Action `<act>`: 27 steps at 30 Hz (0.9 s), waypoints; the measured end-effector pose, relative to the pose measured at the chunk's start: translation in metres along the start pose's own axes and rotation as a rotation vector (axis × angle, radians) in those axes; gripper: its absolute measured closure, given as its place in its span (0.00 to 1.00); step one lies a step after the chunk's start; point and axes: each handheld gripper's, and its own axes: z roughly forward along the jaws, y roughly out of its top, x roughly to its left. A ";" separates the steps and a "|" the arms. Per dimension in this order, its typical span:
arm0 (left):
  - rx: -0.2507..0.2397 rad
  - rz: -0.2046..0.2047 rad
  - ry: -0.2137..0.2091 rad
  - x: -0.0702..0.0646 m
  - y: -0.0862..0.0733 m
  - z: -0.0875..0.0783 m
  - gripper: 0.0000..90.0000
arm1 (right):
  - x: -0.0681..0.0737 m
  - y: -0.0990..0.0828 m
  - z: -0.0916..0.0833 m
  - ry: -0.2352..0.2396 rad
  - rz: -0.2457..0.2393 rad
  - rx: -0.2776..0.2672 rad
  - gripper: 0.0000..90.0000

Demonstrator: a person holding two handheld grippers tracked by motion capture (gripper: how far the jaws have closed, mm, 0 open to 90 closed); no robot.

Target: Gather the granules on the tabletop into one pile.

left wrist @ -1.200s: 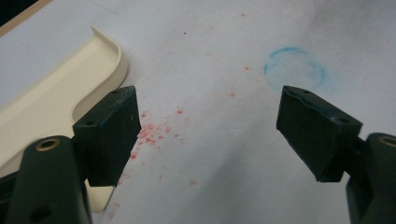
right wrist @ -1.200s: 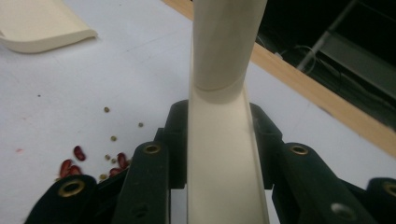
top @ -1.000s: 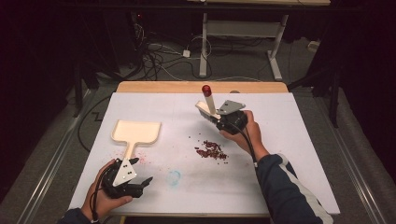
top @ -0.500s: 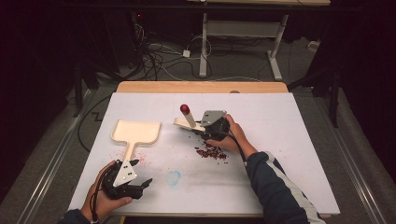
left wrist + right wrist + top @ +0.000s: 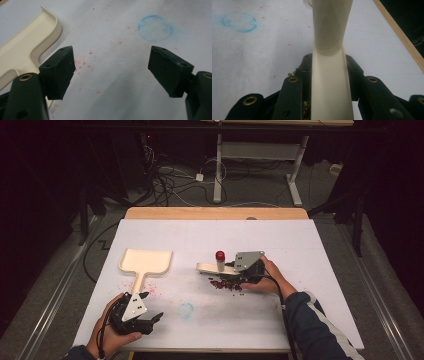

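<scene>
My right gripper (image 5: 231, 270) is shut on a cream tool (image 5: 207, 267) with a red knob (image 5: 220, 255). The tool's flat end reaches left, low over the white table cover. A small pile of dark red crumbs (image 5: 225, 284) lies just in front of that gripper. In the right gripper view the cream tool (image 5: 329, 75) runs up between the jaws of the right gripper (image 5: 329, 65). A cream dustpan (image 5: 145, 261) lies at the left, its handle towards my left gripper (image 5: 151, 319). The left gripper (image 5: 112, 72) rests open beside the dustpan (image 5: 25, 50) with nothing between its jaws.
A faint blue ring (image 5: 186, 310) is drawn on the white cover (image 5: 300, 245) between the two hands. Red specks (image 5: 82, 65) dot the cover near the dustpan handle. A wooden table edge (image 5: 215, 213) runs along the far side, with cables and a desk frame on the floor beyond.
The right hand has moved left and down to the crumb pile, and the tool has tipped from upright to nearly flat. The left hand and the dustpan have stayed put.
</scene>
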 end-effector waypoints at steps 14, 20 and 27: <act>-0.008 0.001 0.000 0.001 0.002 0.000 0.24 | 0.000 0.022 -0.029 -0.258 0.175 -0.084 0.75; -0.015 0.003 0.003 0.002 0.002 -0.002 0.24 | 0.032 0.064 -0.023 -0.168 0.470 -0.173 0.75; -0.015 0.010 -0.002 0.001 0.002 -0.003 0.24 | 0.057 0.069 0.030 -0.121 0.728 -0.095 0.75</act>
